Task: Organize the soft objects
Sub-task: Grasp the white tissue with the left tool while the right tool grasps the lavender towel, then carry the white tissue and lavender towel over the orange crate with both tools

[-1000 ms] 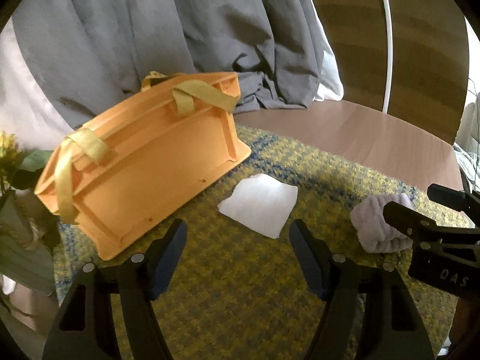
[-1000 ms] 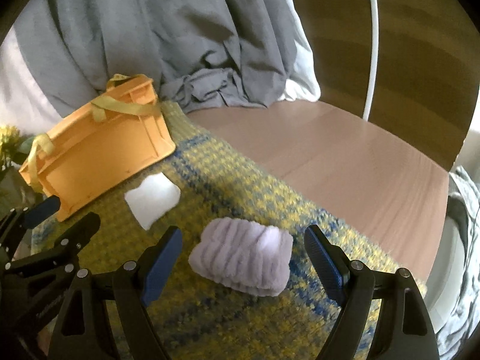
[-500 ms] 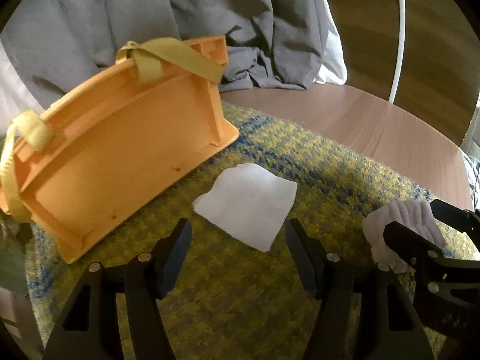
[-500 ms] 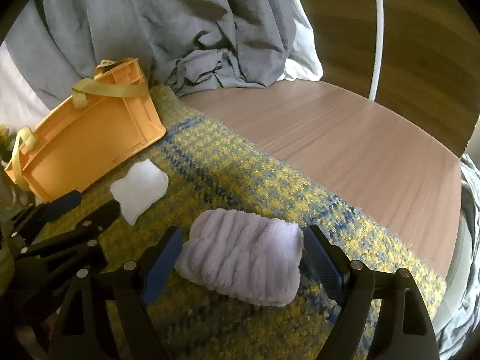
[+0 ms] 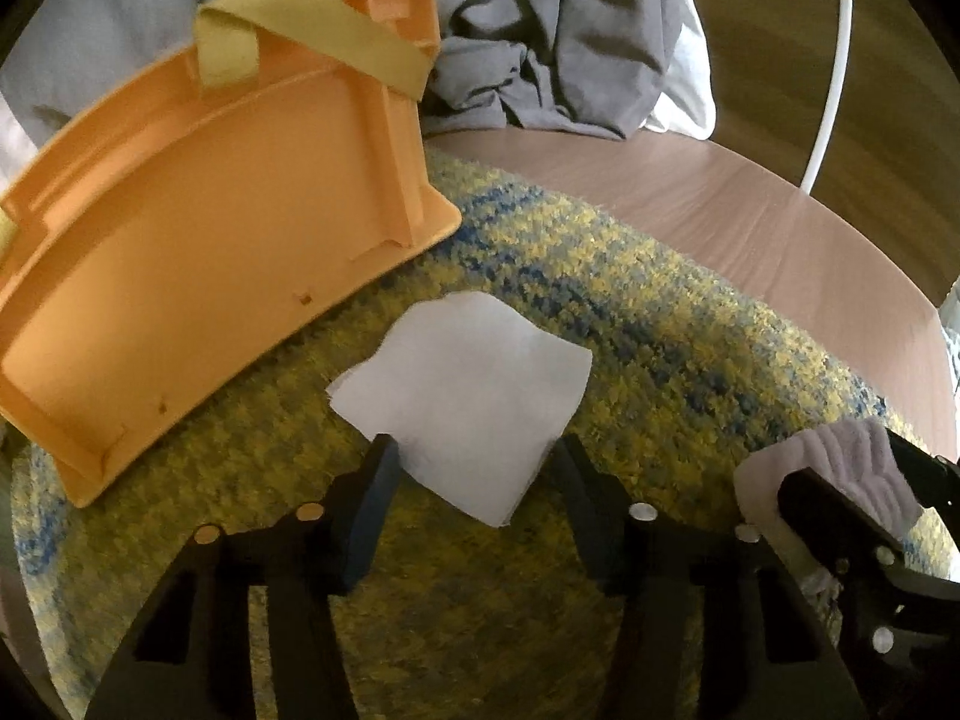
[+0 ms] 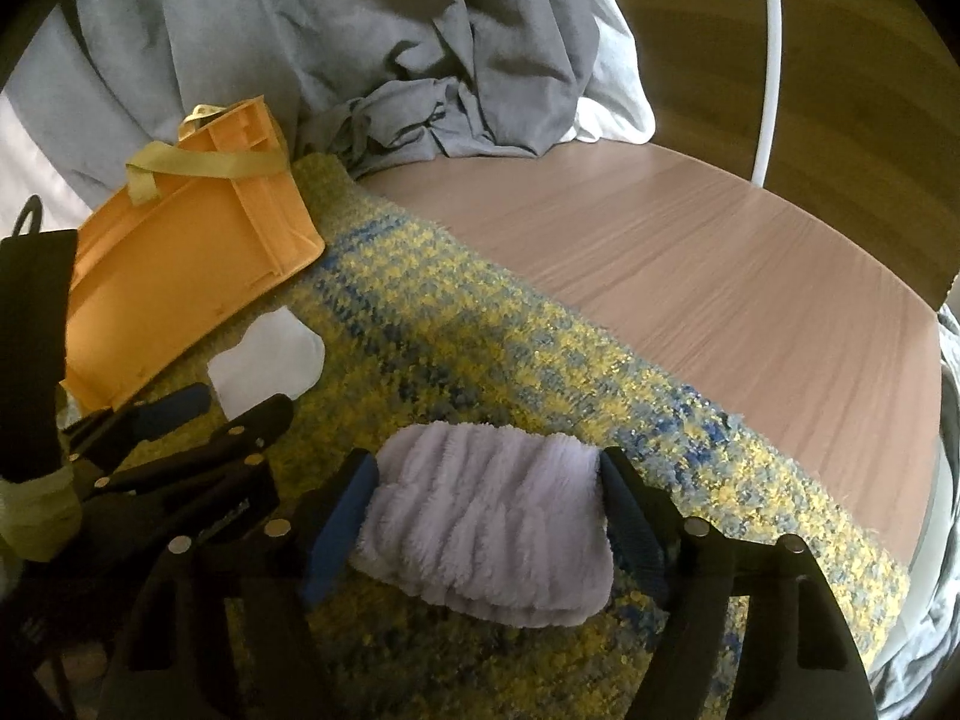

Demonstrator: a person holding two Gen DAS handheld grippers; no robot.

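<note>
A flat white cloth (image 5: 462, 384) lies on the yellow-blue rug (image 5: 630, 300) just in front of an orange basket (image 5: 210, 252) tipped on its side. My left gripper (image 5: 474, 480) straddles the cloth's near corner; its jaws are closing and the pads do not squeeze it. A fluffy lavender cloth (image 6: 486, 516) sits between the fingers of my right gripper (image 6: 489, 516), whose jaws are closing with the pads against both of its ends. The right wrist view also has the left gripper (image 6: 246, 401), the white cloth (image 6: 270, 360) and the basket (image 6: 180, 264) at its left.
The rug (image 6: 480, 330) covers part of a round wooden table (image 6: 720, 270). Crumpled grey fabric (image 6: 360, 30) hangs behind the basket, whose yellow strap handles (image 5: 336, 30) show. A thin white pole (image 6: 771, 60) rises at the table's far right edge.
The left gripper came forward and down until its fingers flank the white cloth, and narrowed. The right gripper sank over the lavender cloth and its fingers closed in to the cloth's ends.
</note>
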